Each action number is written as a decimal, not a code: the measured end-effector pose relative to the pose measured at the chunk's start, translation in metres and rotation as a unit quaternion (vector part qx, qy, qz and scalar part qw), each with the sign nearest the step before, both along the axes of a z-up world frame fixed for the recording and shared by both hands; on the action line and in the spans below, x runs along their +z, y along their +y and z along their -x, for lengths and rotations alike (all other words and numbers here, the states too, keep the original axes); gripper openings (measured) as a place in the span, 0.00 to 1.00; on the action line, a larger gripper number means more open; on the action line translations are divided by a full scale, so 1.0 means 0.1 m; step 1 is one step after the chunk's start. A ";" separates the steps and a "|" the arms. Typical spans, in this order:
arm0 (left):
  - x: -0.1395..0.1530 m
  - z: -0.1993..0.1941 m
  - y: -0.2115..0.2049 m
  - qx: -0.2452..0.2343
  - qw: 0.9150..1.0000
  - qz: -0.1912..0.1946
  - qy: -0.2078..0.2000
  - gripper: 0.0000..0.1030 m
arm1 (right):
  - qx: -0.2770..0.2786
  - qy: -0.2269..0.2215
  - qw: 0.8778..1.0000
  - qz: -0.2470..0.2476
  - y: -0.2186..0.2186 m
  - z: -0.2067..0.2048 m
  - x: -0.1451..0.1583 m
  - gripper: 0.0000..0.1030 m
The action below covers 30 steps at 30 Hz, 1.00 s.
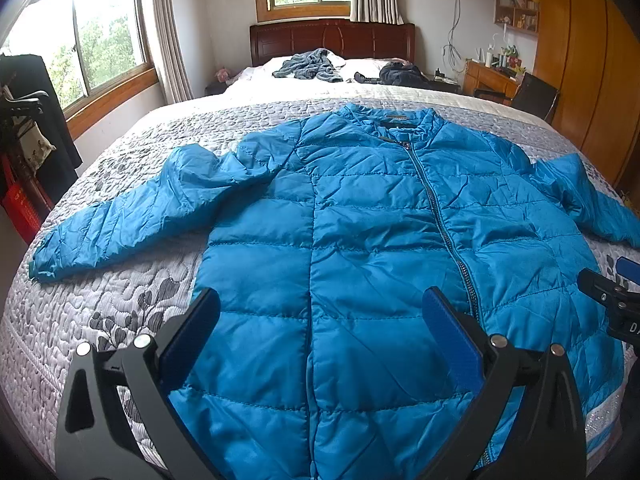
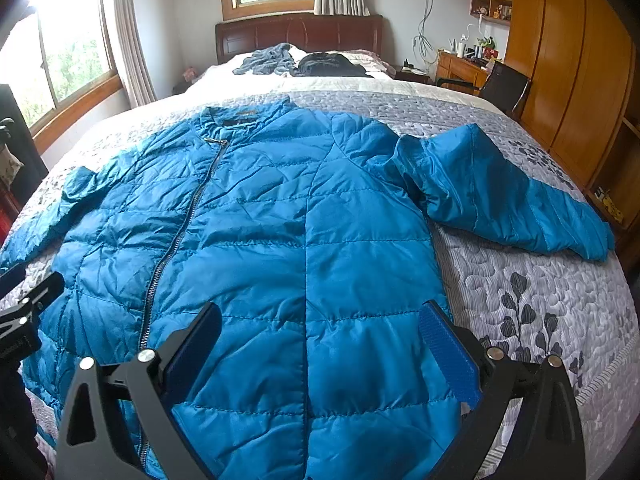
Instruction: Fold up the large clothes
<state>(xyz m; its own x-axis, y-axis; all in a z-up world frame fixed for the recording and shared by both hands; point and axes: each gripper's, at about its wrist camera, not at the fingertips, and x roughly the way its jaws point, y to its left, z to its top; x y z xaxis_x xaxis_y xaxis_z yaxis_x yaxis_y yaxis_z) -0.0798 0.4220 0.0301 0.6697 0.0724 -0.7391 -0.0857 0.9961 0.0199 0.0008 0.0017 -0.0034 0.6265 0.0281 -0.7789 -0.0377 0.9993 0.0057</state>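
Jacket, blue and quilted, lies zipped and face up across the bed, filling mid-frame, sleeves spread to either side. Going left to right: the left gripper hovers low over the hem, jaws wide apart and empty; the right gripper does likewise. Risk, as I judge it: the slick, puffy fabric may slip from a shallow pinch, or one layer alone may lift.

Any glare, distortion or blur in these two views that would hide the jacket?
Left wrist view: the window at upper left is blown out, and fisheye bending curves the bed, but the blue jacket is sharp and evenly lit. Right wrist view: the same glare at the window, and the wardrobe bows; the jacket is clear, the corners dark.
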 end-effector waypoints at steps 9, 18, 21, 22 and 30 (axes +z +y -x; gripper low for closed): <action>0.00 0.00 0.01 0.001 1.000 -0.001 0.000 0.97 | 0.000 0.001 1.000 0.000 0.03 -0.02 -0.01 0.96; 0.01 0.00 0.00 0.001 1.000 -0.001 0.000 0.97 | 0.000 0.001 1.000 -0.001 0.04 -0.01 -0.01 0.96; 0.01 0.00 0.00 0.001 1.000 -0.001 0.000 0.97 | 0.000 0.002 1.000 -0.001 0.03 -0.02 -0.01 0.96; 0.01 0.00 0.00 0.001 1.000 -0.001 0.000 0.97 | 0.000 0.002 1.000 -0.001 0.03 -0.01 -0.01 0.96; 0.01 0.00 0.02 0.002 1.000 -0.001 0.001 0.97 | 0.000 0.001 1.000 -0.001 0.03 -0.01 -0.01 0.96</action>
<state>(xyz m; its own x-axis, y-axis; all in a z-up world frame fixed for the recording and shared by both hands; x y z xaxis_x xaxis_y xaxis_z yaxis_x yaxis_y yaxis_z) -0.0800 0.4238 0.0308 0.6679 0.0765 -0.7403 -0.0891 0.9958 0.0225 0.0020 0.0047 -0.0042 0.6252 0.0295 -0.7799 -0.0374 0.9993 0.0078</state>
